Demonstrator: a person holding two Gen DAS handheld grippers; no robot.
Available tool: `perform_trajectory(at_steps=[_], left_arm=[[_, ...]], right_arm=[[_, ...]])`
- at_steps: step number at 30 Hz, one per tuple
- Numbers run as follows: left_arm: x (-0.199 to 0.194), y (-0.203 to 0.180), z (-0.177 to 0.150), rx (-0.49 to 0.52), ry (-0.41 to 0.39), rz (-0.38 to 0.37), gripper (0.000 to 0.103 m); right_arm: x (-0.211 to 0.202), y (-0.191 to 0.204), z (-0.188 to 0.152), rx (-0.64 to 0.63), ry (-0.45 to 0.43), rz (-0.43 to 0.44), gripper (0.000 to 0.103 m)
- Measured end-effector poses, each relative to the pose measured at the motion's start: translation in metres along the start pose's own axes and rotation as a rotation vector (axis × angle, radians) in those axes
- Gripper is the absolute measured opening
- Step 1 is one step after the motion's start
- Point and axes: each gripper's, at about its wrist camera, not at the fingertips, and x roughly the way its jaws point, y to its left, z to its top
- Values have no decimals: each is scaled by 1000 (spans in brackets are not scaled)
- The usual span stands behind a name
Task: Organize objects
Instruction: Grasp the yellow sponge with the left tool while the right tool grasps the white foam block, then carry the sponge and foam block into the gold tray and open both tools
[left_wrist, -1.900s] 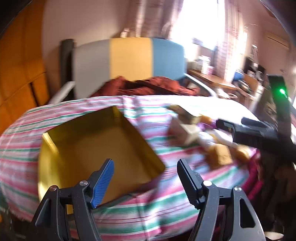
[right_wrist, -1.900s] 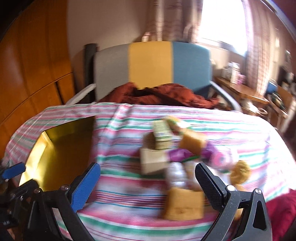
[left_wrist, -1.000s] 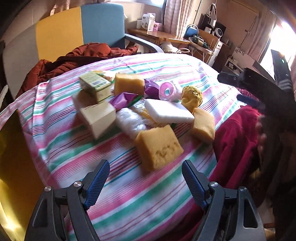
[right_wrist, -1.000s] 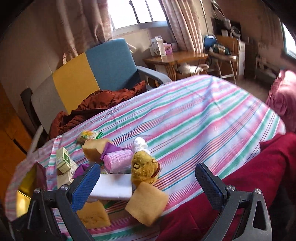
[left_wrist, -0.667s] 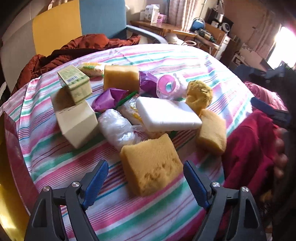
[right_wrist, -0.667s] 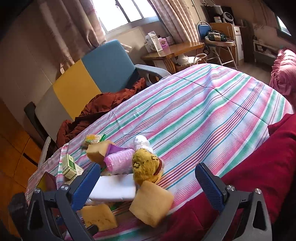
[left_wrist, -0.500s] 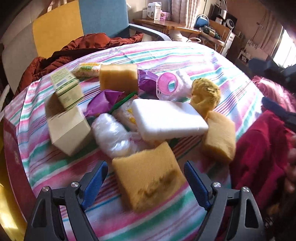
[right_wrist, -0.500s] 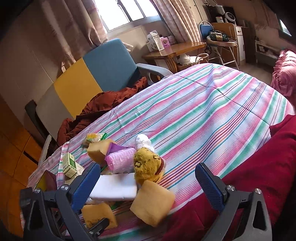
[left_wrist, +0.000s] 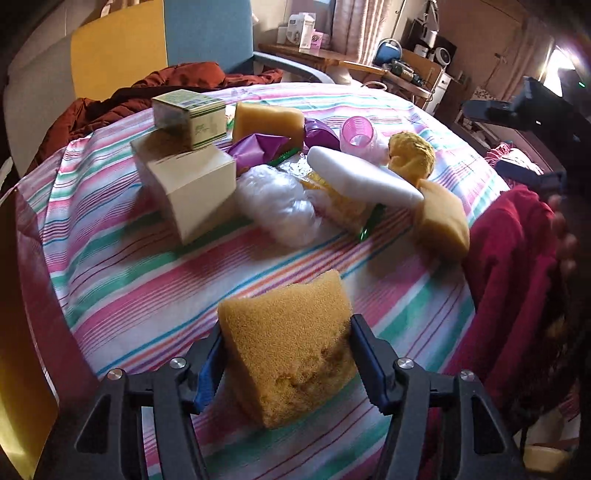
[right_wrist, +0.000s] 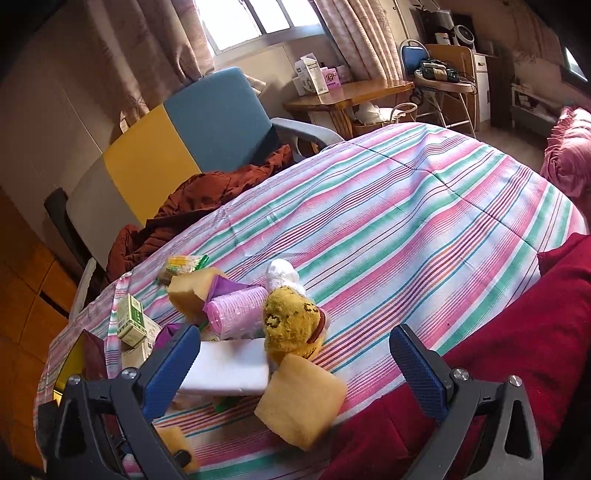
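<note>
A tan sponge lies at the near edge of the striped tablecloth. My left gripper has it between its jaws, which are closing, and both blue pads touch its sides. Behind it lies a pile: a cream box with a small green-and-white box on top, a white foam block, a clear plastic bag, a pink roll, a yellow scrubber and two more sponges. My right gripper hangs open above a square sponge without touching it.
A gold box stands at the table's left edge. A chair in grey, yellow and blue with a rust-red jacket is behind the table. Dark red fabric covers the near right edge. Most of the striped cloth on the right is bare.
My left gripper swung from the gold box to the pile, came down over the nearest sponge, and its jaws narrowed onto it. The right gripper has hardly moved.
</note>
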Motion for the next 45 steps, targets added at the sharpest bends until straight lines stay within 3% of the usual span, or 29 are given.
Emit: perform_trajectory(at_steps=[5, 9, 15, 21, 24, 25, 27, 32, 38, 41, 45], left_arm=[[-11, 21, -17, -63, -11, -28, 63], [-11, 24, -23, -75, -14, -28, 63], [-13, 27, -22, -95, -19, -39, 63], [-19, 31, -30, -98, -29, -40, 63], [-20, 31, -31, -100, -33, -41, 63], [-21, 31, -32, -101, -34, -44, 63], [-22, 32, -32, -102, -39, -48, 63], [-18, 26, -25, -106, -53, -48, 60], [-58, 28, -20, -107, -158, -53, 59], [-89, 39, -23, -135, -222, -27, 59], [-134, 78, -36, -244, -303, 45, 59]], right_arm=[[14, 19, -5, -96, 115, 22, 103], [22, 55, -19, -285, 190, 39, 103], [35, 103, -53, -585, 218, -24, 102], [60, 128, -60, -755, 204, -118, 90], [73, 135, -65, -832, 217, -157, 65], [77, 135, -67, -842, 235, -155, 48], [75, 132, -67, -823, 230, -149, 45], [40, 127, -47, -725, 135, -85, 26], [-10, 138, -19, -612, 56, 100, 26], [-24, 158, -15, -581, 62, 224, 26], [-27, 204, -24, -584, 106, 380, 26]])
